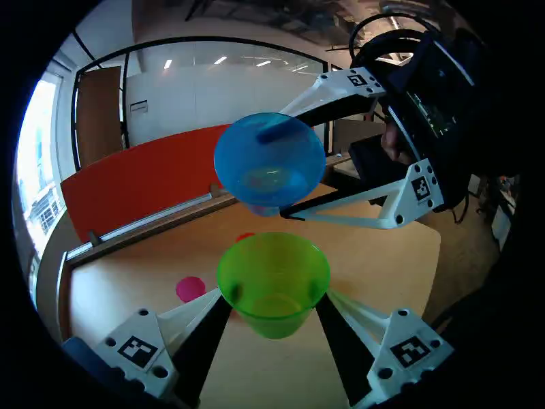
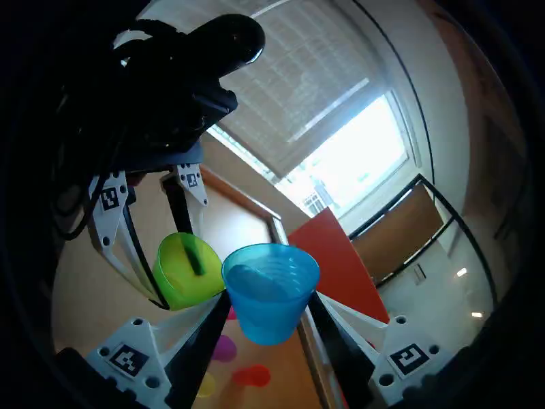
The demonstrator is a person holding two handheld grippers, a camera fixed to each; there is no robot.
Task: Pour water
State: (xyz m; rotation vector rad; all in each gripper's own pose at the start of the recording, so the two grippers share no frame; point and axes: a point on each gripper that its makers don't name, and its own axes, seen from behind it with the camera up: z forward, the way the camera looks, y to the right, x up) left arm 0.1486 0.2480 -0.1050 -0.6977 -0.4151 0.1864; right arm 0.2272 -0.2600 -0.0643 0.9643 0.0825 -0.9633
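Open tabletop (image 1: 381, 273) lay right of the green cup (image 1: 272, 286); a pink cup (image 1: 190, 288) stood left, the blue cup (image 1: 270, 160) above.

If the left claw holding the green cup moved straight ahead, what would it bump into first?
Probably the blue cup, held by the right claw, ahead of the green cup in the left claw; depth is hard to judge.

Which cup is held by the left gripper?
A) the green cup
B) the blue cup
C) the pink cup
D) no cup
A: in the left gripper view the green cup sits clamped between the two fingers of the left gripper, while the right gripper holds the blue cup.
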